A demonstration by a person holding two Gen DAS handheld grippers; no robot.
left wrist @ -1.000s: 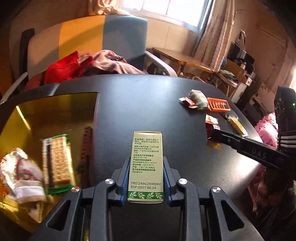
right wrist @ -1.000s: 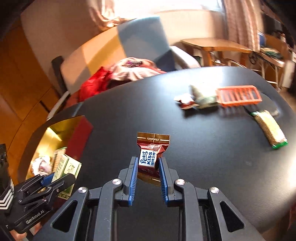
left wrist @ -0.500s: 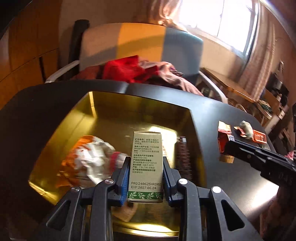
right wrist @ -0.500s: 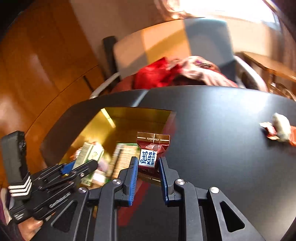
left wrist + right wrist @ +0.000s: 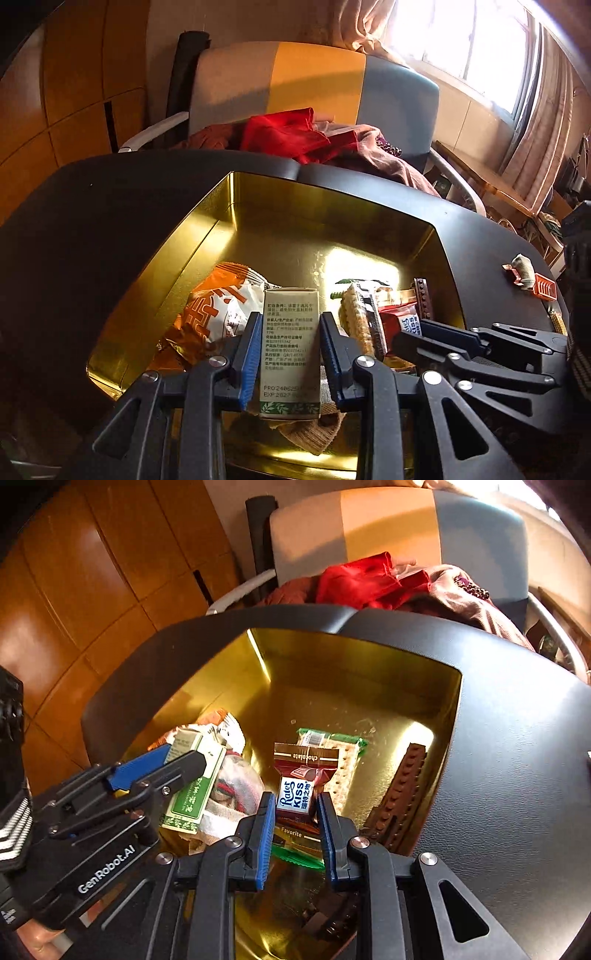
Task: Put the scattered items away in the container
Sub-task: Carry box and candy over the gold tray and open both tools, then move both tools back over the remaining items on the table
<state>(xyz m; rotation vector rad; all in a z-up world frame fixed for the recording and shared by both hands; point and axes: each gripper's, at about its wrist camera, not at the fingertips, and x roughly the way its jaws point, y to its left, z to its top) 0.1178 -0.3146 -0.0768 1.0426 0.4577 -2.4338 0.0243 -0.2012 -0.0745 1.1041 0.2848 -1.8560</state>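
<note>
left gripper [image 5: 289, 345] clamping green-white box [image 5: 290, 347], long axis along fingers | right gripper [image 5: 294, 821] pinching chocolate packet [image 5: 301, 781] | both hanging directly over gold container [image 5: 236, 192] (release should drop them in)

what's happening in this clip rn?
A person is clearing snacks off a black table into a gold tin, one hand-held gripper per hand. The left hand-held gripper is shut on a pale green-and-white box; the right hand-held gripper is shut on a Ritter Kiss chocolate packet. Both hover over the tin, neither item released. The tin holds an orange snack bag, a cracker pack and a brown brick strip. An orange tray sits out on the table.
</note>
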